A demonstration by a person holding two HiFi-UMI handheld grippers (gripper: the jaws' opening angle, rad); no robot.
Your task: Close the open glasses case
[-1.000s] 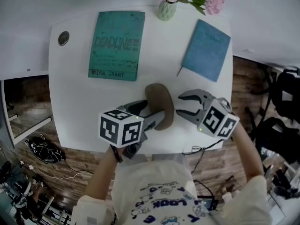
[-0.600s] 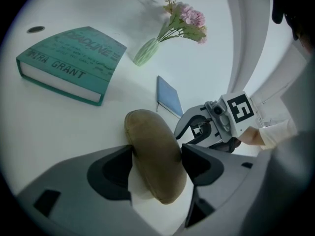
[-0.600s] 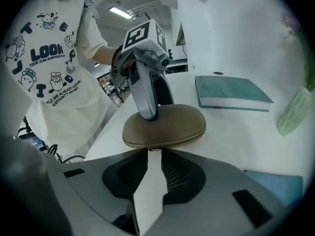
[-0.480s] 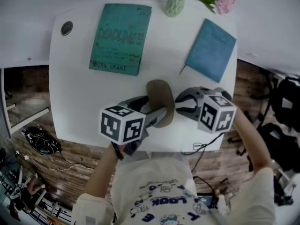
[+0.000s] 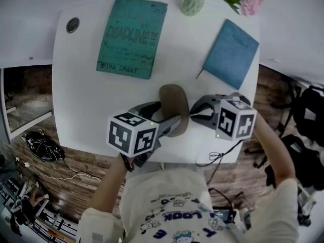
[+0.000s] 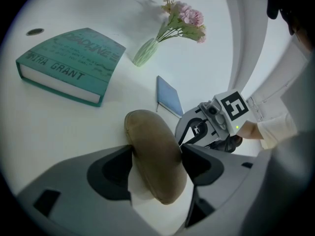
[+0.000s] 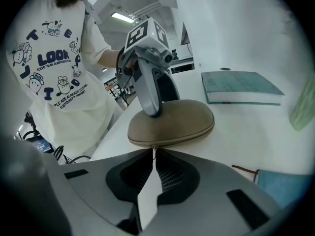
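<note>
A tan zip-up glasses case [image 5: 173, 101] lies on the white table [image 5: 86, 100] near its front edge, lid down. My left gripper [image 5: 167, 118] is shut across the case's near end, a finger on each long side [image 6: 155, 156]. At the case's right side is my right gripper [image 5: 194, 113], whose jaws have just been closing. In the right gripper view its tips [image 7: 154, 154] meet on the small metal zipper pull [image 7: 154, 150] at the case's seam [image 7: 172, 122].
A teal book [image 5: 131, 37] lies at the back left and a blue notebook [image 5: 231, 53] at the back right. A green vase of pink flowers [image 5: 192, 4] stands between them. A round grommet [image 5: 73, 25] is at the far left corner. A cable [image 5: 217, 158] hangs off the front edge.
My right gripper's jaws went from wide open to nearly together and it rolled and edged in toward the case's right side. The left gripper and the case stayed put.
</note>
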